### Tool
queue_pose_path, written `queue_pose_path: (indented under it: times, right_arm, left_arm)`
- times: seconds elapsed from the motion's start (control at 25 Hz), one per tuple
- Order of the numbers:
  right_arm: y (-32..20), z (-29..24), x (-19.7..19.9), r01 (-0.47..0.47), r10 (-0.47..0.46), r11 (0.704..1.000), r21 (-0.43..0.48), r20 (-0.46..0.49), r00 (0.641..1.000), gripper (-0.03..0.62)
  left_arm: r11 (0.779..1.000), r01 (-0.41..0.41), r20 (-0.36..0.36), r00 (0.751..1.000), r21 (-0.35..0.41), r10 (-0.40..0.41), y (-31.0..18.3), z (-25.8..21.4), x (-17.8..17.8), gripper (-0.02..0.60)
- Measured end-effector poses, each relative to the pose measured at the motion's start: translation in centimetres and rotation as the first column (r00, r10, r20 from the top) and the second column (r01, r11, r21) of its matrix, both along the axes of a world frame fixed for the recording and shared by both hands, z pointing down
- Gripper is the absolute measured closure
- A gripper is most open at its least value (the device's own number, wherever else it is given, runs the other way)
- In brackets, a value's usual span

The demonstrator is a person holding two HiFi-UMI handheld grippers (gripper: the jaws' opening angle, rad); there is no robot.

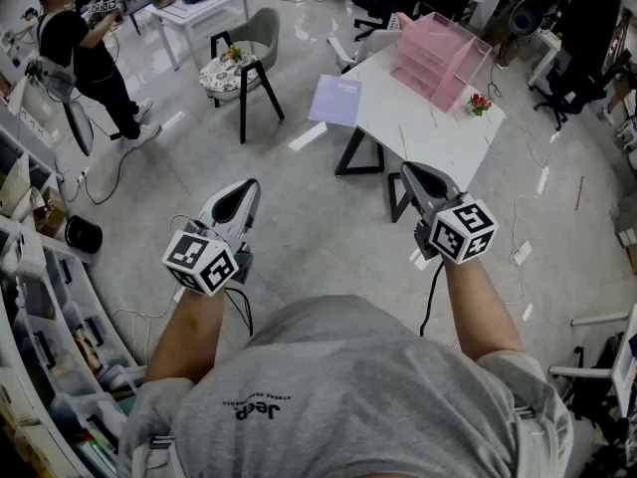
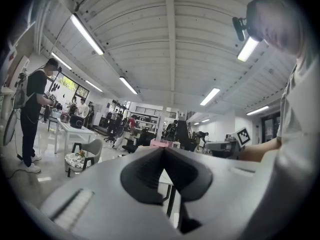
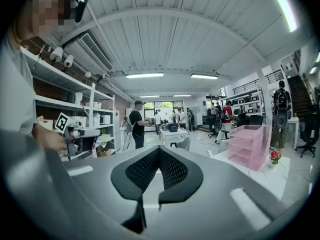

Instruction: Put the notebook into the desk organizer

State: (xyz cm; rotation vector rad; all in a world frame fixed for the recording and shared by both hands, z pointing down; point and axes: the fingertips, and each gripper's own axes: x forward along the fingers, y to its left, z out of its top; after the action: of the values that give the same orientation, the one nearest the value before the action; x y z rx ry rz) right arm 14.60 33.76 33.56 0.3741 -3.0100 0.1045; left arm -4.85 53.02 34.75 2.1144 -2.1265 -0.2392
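Observation:
A pale lavender notebook [image 1: 336, 100] lies on the near left corner of a white table [image 1: 438, 132]. A pink tiered desk organizer [image 1: 438, 63] stands at the back of that table; it shows too in the right gripper view as the organizer [image 3: 247, 146]. Both grippers hang in the air over the floor, short of the table and far from the notebook. My left gripper [image 1: 249, 185] has its jaws together with nothing between them, as the left gripper [image 2: 163, 150] also shows. My right gripper [image 1: 408, 170] points at the table's near edge, its jaws meeting at the tips and holding nothing [image 3: 159, 149].
A small red flower pot [image 1: 480, 103] sits on the table right of the organizer. A grey chair [image 1: 244, 63] stands to the table's left, a second white table [image 1: 199, 8] behind it. A person in black [image 1: 85, 58] stands far left. Shelves [image 1: 40, 297] line the left wall.

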Motion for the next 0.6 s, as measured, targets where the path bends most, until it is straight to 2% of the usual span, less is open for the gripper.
queue_pose_path:
  times: [0.6]
  right_arm:
    - [-1.7,-0.3,0.4,-0.022,0.022,1.0,-0.001,0.029,0.999,0.592]
  left_arm:
    - [1.0,-0.001,-0.002,1.0,-0.001,0.001,-1.4,0.2,0.0,0.532]
